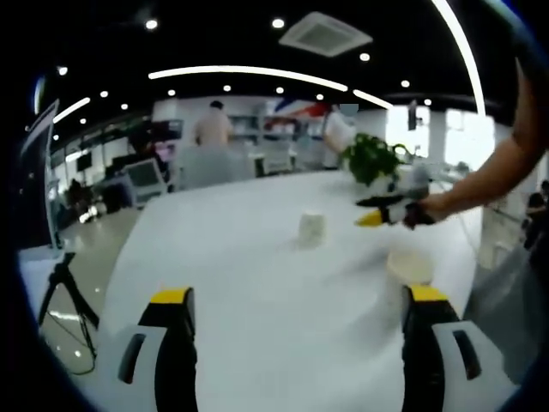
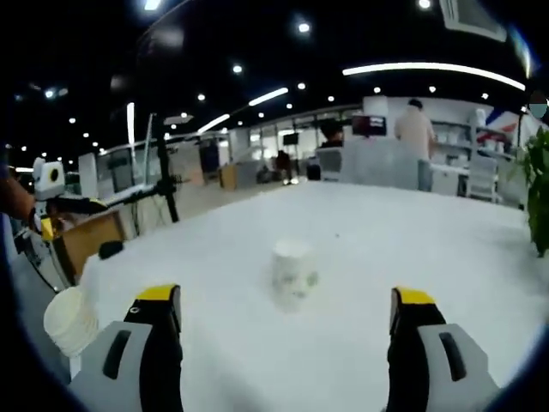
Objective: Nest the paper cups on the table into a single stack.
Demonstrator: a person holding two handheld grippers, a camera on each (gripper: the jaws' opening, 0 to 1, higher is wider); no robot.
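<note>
While both jaws of the right gripper (image 2: 283,343) are spread wide, the paper cup (image 2: 293,273) stands just ahead between them; pushing too fast could knock it over.

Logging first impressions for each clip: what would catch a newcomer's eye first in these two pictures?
Probably the big white table that spans both views, with a lone white paper cup standing upside down near its middle, straight ahead between the right gripper's open yellow-tipped jaws. In the left gripper view, the left gripper is open too, a second cup sits just beyond its right jaw, and a green potted plant stands at the table's far edge.
</note>
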